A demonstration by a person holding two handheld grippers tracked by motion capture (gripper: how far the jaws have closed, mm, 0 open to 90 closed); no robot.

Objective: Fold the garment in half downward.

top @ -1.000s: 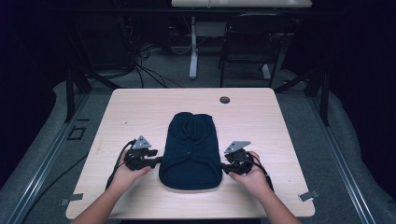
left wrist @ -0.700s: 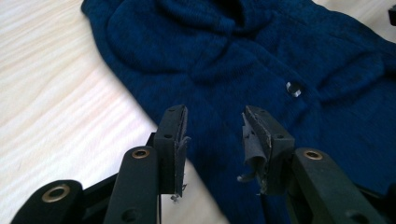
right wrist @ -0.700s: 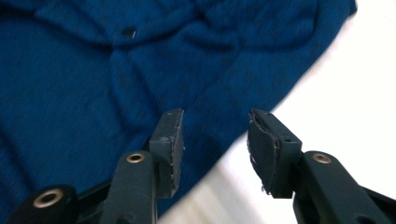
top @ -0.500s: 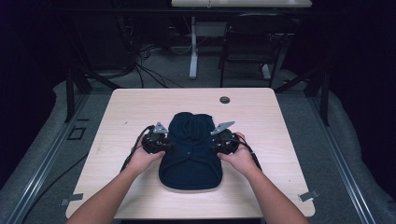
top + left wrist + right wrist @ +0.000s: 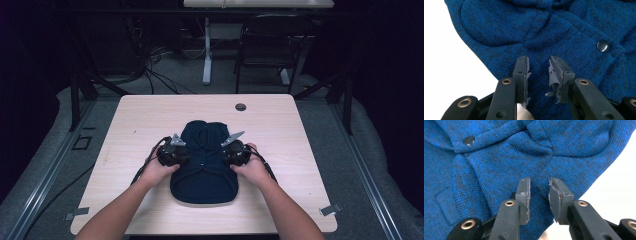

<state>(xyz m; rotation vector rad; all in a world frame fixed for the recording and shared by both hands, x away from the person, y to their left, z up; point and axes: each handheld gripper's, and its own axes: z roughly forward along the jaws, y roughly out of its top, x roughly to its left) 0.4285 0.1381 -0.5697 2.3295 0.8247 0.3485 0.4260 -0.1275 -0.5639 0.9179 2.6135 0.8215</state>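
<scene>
Both hands have moved inward and forward since the earlier frames: a second ago the grippers sat at the outer edges of the garment near its lower half, and now the left gripper [image 5: 186, 151] and the right gripper [image 5: 224, 150] rest on top of the dark blue knitted jacket [image 5: 205, 165], partway up its body, one on each side of the buttoned front; the jacket itself lies in the same place, flat at the middle of the light wooden table [image 5: 135, 120], hood end toward the far edge and hem toward the person; both pairs of jaws have just been closing, from wide to roughly half open; in the left gripper view the left gripper [image 5: 539, 67] has its pads set down onto the knit with a gap between them, cloth lying under and between the tips, and I cannot tell whether a fold is pinched yet; in the right gripper view the right gripper [image 5: 539, 188] stands the same way, half open with blue fabric between the pads near the garment's edge, no firm grip to be seen; counted: one jacket, two grippers, two hands, one table, one small dark round grommet [image 5: 240, 107] near the table's far edge; one dark snap button [image 5: 603, 46] appears in the left gripper view, and one snap button [image 5: 469, 140] in the right gripper view.
</scene>
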